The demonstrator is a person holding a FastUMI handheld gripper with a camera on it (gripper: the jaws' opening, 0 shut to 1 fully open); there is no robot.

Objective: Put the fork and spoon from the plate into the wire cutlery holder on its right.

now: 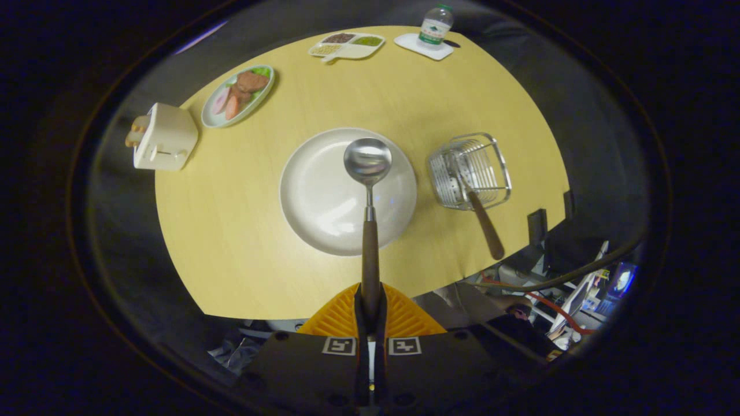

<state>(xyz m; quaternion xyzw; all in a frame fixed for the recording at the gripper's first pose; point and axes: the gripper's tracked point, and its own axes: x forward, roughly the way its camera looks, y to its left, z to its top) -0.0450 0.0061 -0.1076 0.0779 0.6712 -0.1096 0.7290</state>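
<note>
Here, fingers (370, 309) clenched on spoon (368, 190) handle above bare plate (315, 196), wire holder (469, 171) near surface (231, 231) edge, fork (484, 222) head hidden inside.

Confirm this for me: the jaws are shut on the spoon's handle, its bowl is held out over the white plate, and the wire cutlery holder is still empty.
One part is wrong. In the gripper view the wire cutlery holder is not empty: a wooden-handled utensil, probably the fork, already stands in it. The rest holds: the gripper has its jaws shut on the spoon handle, bowl over the white plate.
</note>
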